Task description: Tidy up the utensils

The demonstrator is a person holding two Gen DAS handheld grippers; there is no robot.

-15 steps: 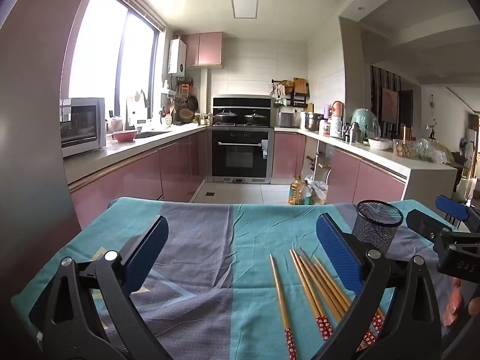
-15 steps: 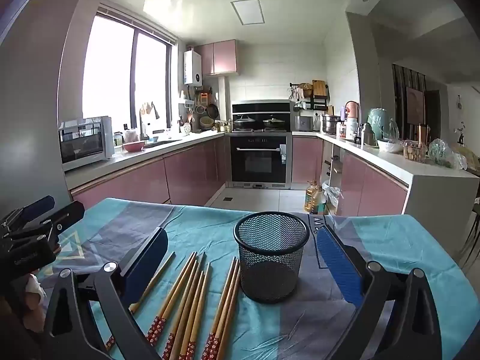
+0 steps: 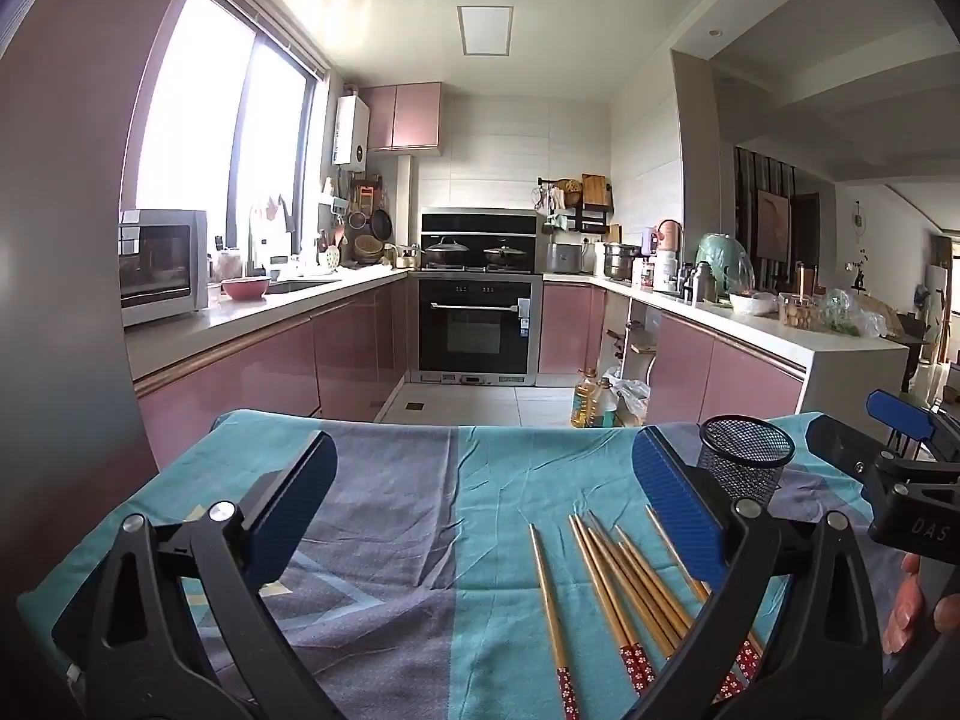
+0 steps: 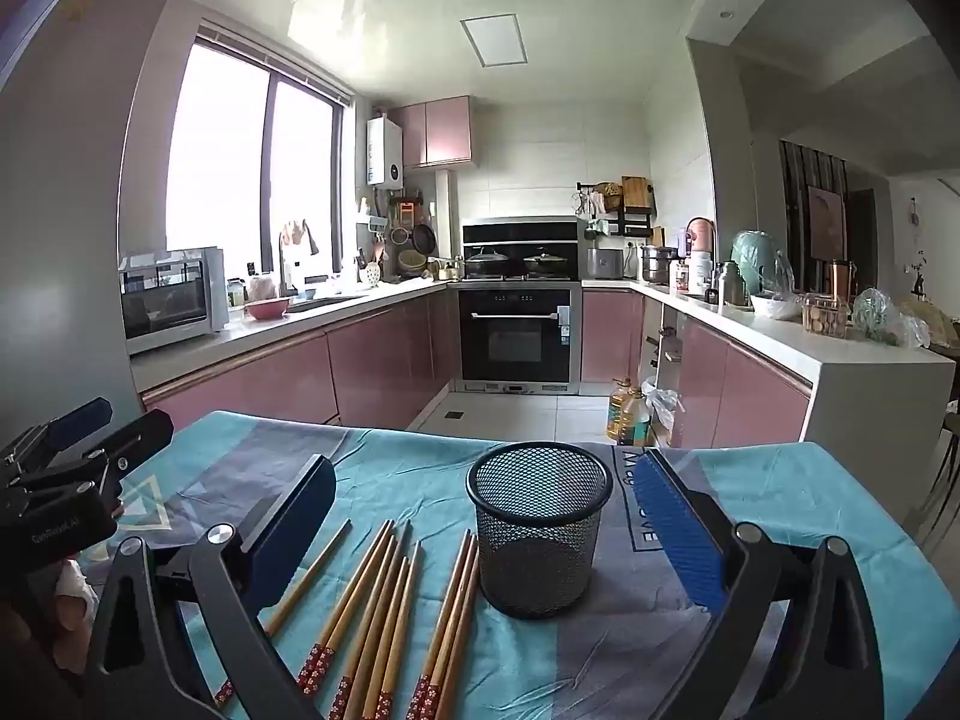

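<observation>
Comparing this moment with half a second earlier showed almost no change: the cloth-covered counter (image 4: 810,498) looked the same, the mesh holder (image 4: 539,531) stood empty toward its far right corner, and the chopsticks (image 4: 384,612) lay loose just left of it. Both left tongs (image 3: 480,504) and right tongs (image 4: 483,516) remained spread, pinching nothing, so sorting had not begun.

Daylight floods in from the big window (image 3: 222,138) on the left, blown out to pure white in both views. A ceiling panel (image 4: 493,39) looks pale, and the glossy ceiling carries glare. The tablecloth (image 3: 390,510) is evenly lit with soft shadows. Focus is sharp; straight lines bow near the edges, and the corners fall dark.
</observation>
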